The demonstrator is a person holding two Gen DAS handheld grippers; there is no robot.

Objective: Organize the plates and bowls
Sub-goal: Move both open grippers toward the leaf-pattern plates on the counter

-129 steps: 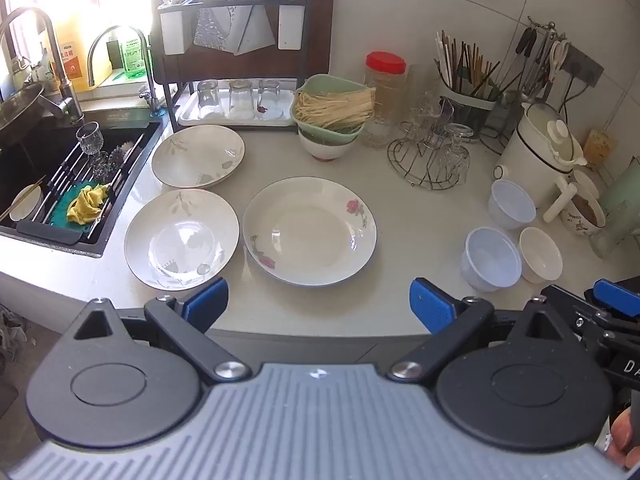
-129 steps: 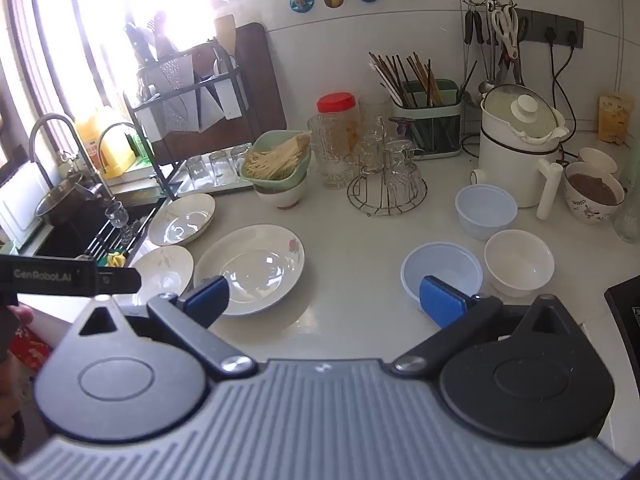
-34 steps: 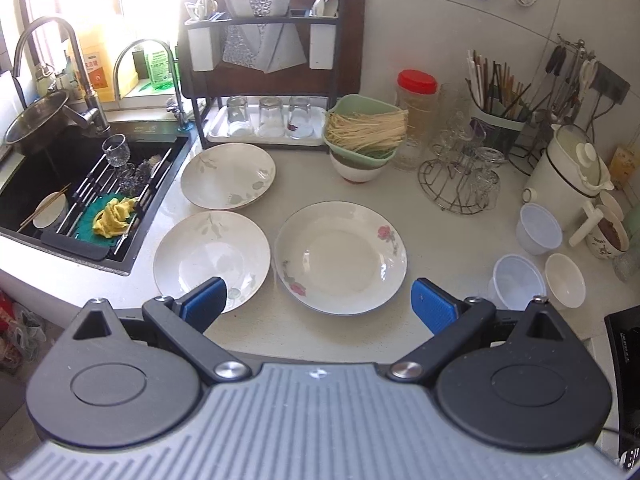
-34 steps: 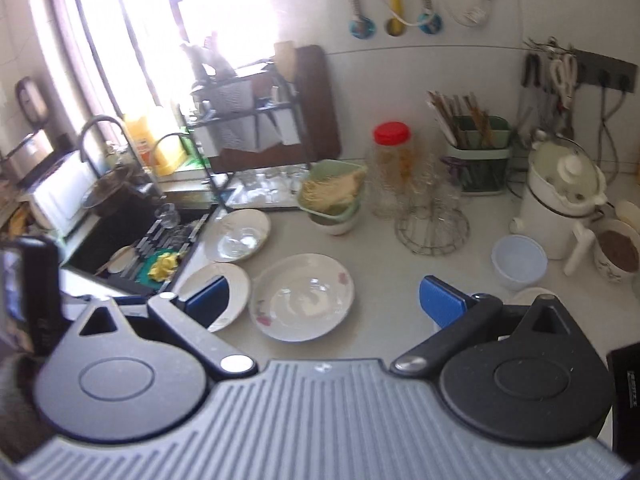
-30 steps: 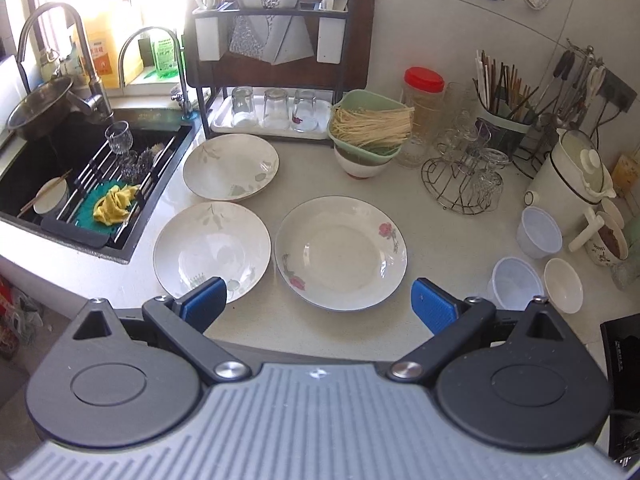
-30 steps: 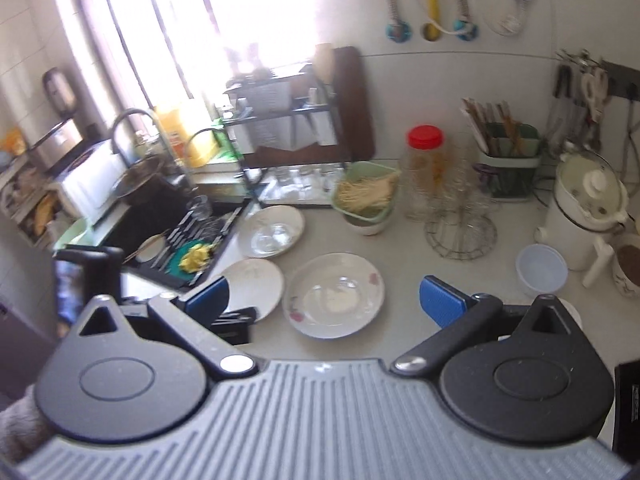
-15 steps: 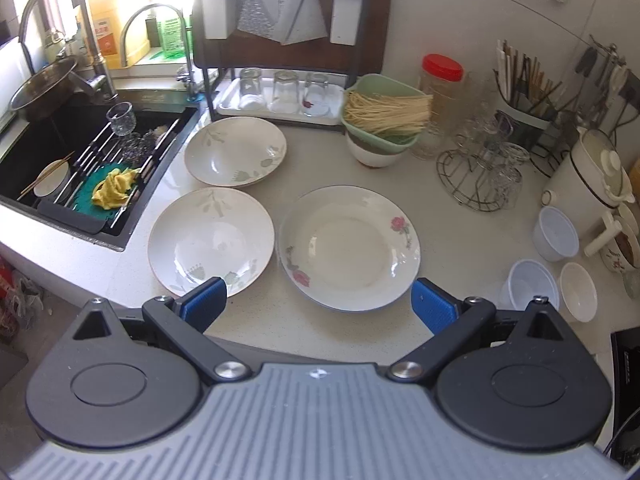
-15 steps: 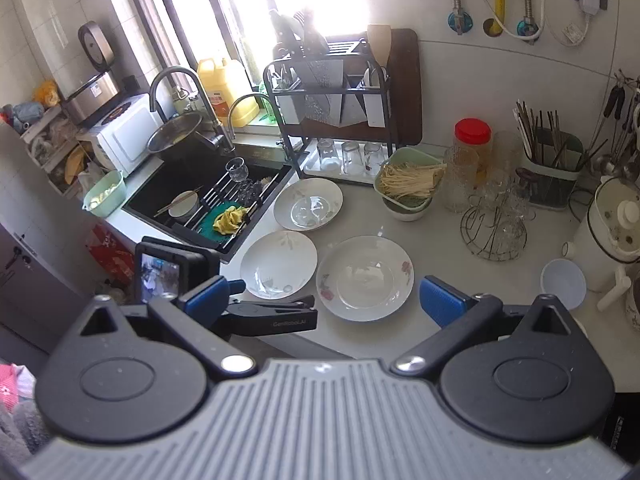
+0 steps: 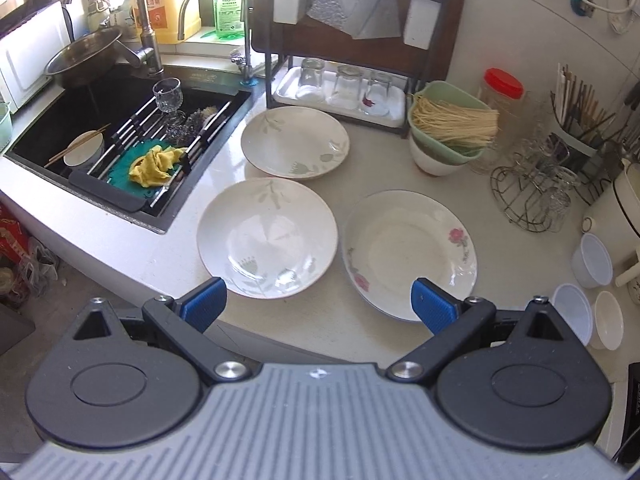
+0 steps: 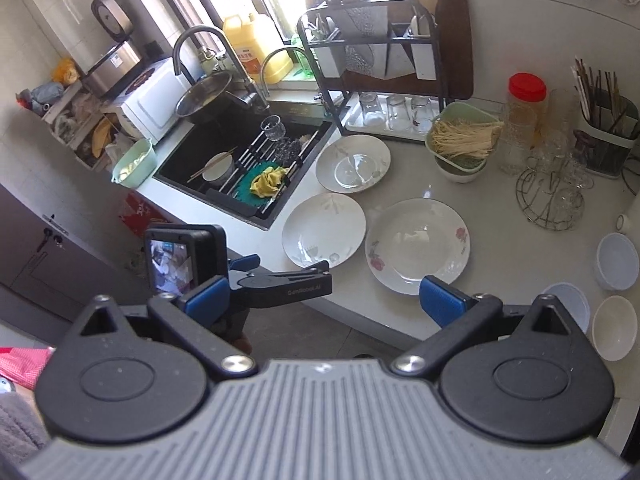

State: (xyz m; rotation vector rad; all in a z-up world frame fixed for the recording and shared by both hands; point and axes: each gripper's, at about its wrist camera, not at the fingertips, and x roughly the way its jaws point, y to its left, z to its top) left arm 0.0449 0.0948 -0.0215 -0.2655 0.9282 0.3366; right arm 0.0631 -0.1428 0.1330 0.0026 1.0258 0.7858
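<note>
- Plates: three on the counter, none stacked. Far plate sits just in front of the glass tray; near-left plate lies beside the sink edge; rose-patterned plate lies to its right, rims nearly touching.
- Bowls: three small ones at the right end, a pale blue bowl farther back, a second pale blue bowl and a white bowl nearer.
- Handling, judged: glazed ceramic plates, stiff, fairly heavy, slick and breakable. Only the raised rim offers a hold; pinch it at the near edge and lift level.
- Bowls look lighter, possibly plastic; take by the wall at the lip.
- Left gripper: jaws spread wide, empty, hovering short of the two near plates.
- Right gripper: jaws spread wide, empty, higher and well back from the counter.
</note>
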